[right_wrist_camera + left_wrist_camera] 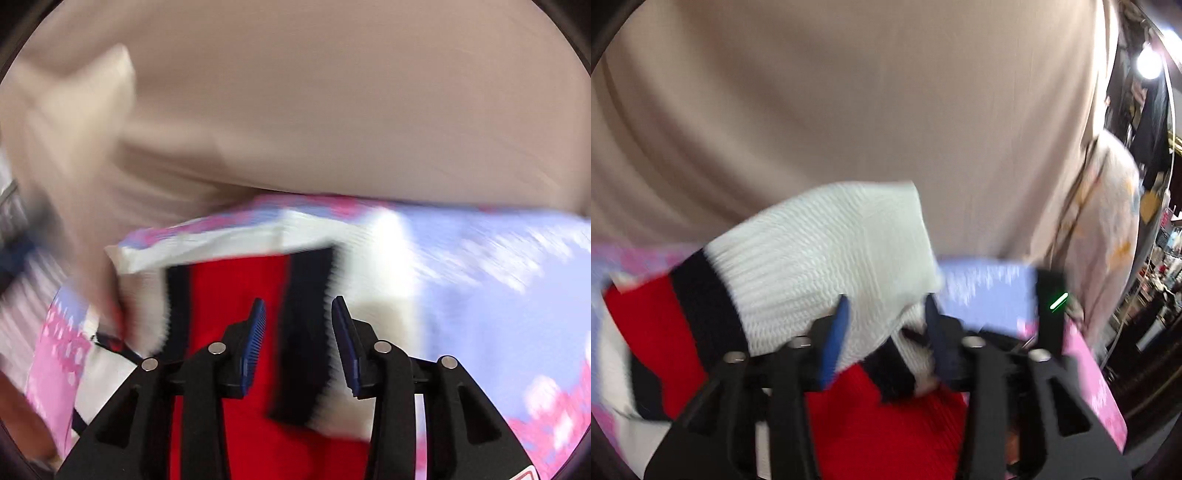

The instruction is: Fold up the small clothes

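Observation:
A small knit garment (pixel 820 258), white with navy and red bands, lies on a pink and lilac patterned cloth (pixel 982 284). In the left wrist view a white flap of it is lifted and folded over. My left gripper (pixel 886 310) stands with its blue pads (pixel 836 332) apart around a bunch of the white knit, without pinching it. In the right wrist view the same garment (pixel 243 295) shows its red panel and navy stripe under my right gripper (pixel 298 314), which is open and empty just above it. Both views are blurred by motion.
A beige curtain (pixel 849 92) hangs close behind the work surface. A pale printed garment (pixel 1104 221) hangs at the right, with cluttered shelves and a bright lamp (pixel 1148 62) beyond. The patterned cloth (pixel 498 295) stretches to the right.

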